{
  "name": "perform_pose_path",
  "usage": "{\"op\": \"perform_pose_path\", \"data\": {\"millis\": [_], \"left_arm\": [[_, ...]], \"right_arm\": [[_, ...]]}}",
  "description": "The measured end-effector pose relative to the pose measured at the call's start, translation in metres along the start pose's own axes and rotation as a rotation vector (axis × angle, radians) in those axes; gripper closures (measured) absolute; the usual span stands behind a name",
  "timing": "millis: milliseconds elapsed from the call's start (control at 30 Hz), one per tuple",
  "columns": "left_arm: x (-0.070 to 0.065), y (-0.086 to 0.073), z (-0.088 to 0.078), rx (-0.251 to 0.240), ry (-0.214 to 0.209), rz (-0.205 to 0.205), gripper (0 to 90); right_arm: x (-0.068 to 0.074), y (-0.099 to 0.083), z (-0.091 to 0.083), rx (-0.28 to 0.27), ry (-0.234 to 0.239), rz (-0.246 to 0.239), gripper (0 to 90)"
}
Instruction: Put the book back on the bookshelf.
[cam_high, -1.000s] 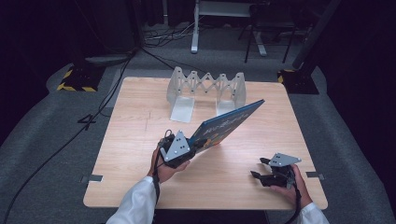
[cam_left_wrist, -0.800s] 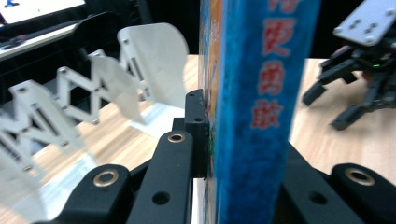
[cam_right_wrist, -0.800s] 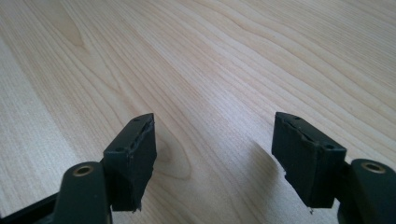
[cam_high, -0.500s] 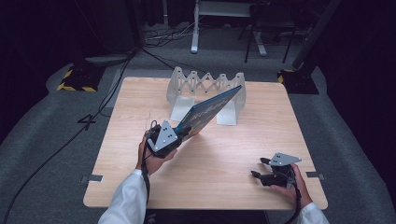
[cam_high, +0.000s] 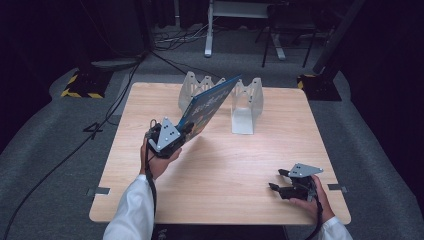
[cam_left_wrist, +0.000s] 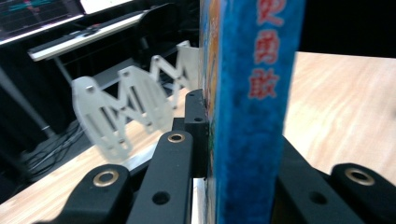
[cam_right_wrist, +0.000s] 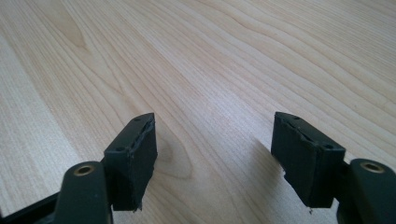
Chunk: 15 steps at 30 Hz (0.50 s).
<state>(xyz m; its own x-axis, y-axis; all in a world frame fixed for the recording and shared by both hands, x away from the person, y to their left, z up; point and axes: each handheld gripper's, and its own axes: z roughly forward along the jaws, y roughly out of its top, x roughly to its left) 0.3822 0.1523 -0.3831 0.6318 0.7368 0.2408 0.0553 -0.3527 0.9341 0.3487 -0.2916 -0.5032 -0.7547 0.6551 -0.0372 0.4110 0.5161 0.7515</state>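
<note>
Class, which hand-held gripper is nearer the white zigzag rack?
Left. The left hand-held gripper holds the blue book just in front of the rack; the right hand-held gripper rests near the table's front edge.

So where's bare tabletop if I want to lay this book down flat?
The middle of the table is bare, between the left gripper holding the book and the right gripper; so is the left edge strip. It is crowded at the far edge, around the white rack.
</note>
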Motion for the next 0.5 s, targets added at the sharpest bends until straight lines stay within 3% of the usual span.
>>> {"op": "perform_pose_path", "data": {"millis": [333, 500], "left_arm": [[0.018, -0.017, 0.008, -0.038, 0.072, -0.13, 82.9], [0.017, -0.026, 0.021, -0.051, 0.109, -0.184, 82.8]], "right_arm": [[0.0, 0.0, 0.0, -0.001, 0.003, 0.0, 31.7], [0.0, 0.0, 0.0, 0.001, 0.009, 0.0, 31.6]]}}
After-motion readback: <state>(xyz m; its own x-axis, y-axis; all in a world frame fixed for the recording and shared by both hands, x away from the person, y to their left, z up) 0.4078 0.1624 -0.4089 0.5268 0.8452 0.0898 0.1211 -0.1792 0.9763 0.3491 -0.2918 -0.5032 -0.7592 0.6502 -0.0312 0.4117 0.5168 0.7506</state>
